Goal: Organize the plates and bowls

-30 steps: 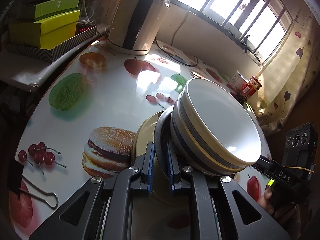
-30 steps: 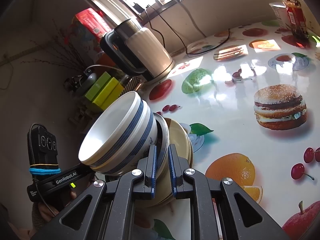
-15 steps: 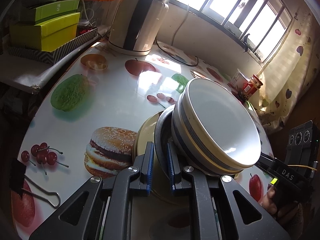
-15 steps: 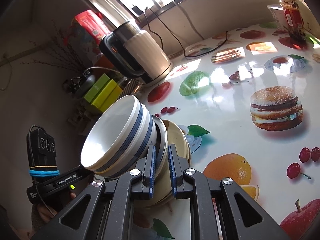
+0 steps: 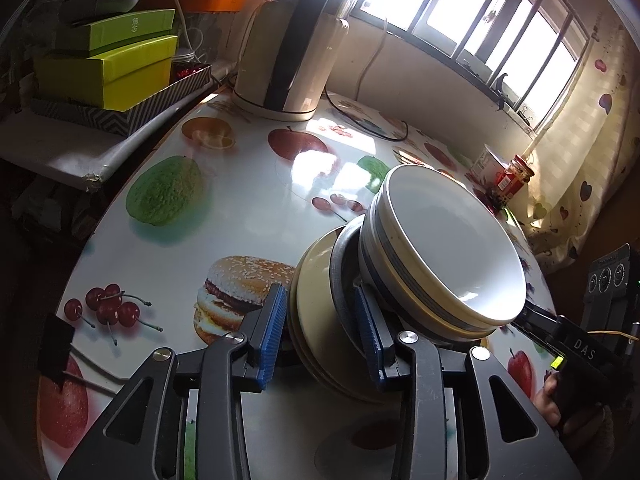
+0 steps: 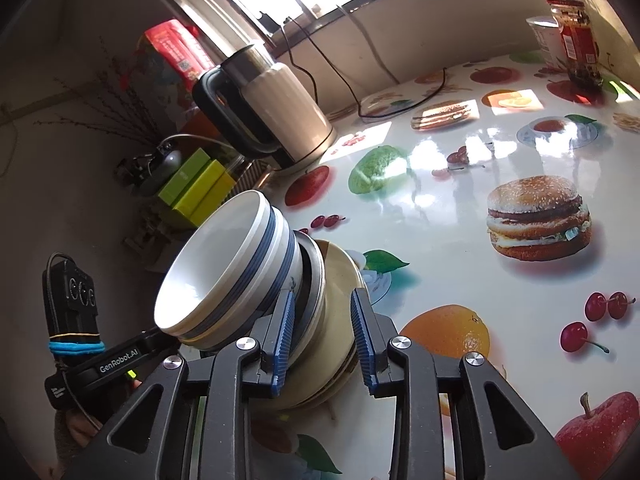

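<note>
Sunlit windows stand behind a glossy counter (image 5: 248, 208) printed with fruit and burgers, an electric kettle (image 5: 292, 48) and green boxes (image 5: 116, 60) at its far edge.

From the left wrist, the left gripper (image 5: 320, 332) has its blue-padded fingers (image 5: 272, 336) parted around the rims of the stacked plates (image 5: 316, 312), a cream plate and a grey one, with the blue-striped bowls (image 5: 440, 256) nested on top. The pads look just off the rims, not pressing. The stack seems to rest on the counter, though its base is hidden.

From the right wrist, the right gripper (image 6: 324, 340) straddles the same plates (image 6: 332, 320) from the opposite side, fingers (image 6: 284, 340) likewise spread wide, the bowls (image 6: 232, 272) leaning toward the other handset.

Judging by this, the stack is being let go. To do it well, both grippers should back straight out along their fingers, without brushing a rim, since the tall bowls could tip.
</note>
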